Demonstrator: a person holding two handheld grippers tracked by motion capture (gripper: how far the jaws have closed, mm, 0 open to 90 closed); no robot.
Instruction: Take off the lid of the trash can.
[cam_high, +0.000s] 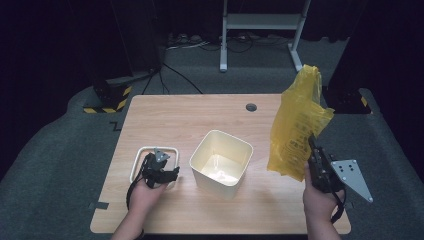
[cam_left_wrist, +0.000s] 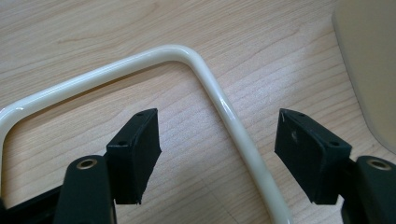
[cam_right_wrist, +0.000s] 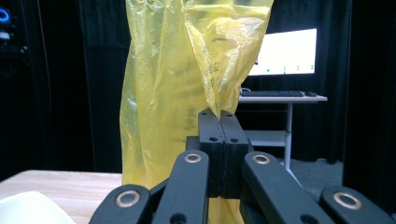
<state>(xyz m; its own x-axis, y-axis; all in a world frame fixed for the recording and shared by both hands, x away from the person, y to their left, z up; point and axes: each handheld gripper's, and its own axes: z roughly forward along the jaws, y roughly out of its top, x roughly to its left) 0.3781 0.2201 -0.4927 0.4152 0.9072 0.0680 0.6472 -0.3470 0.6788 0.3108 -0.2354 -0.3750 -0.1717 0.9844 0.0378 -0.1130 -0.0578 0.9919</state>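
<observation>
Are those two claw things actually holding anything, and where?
The right gripper pinches the yellow plastic bag by a fold of its film. The left gripper holds nothing; its fingers straddle the cream ring.

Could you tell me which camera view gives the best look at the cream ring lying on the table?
The left gripper view: the cream ring shows close up, its rounded corner lying on the wood between the open left claw. The high view shows the ring's whole outline small, partly under that claw.
</observation>
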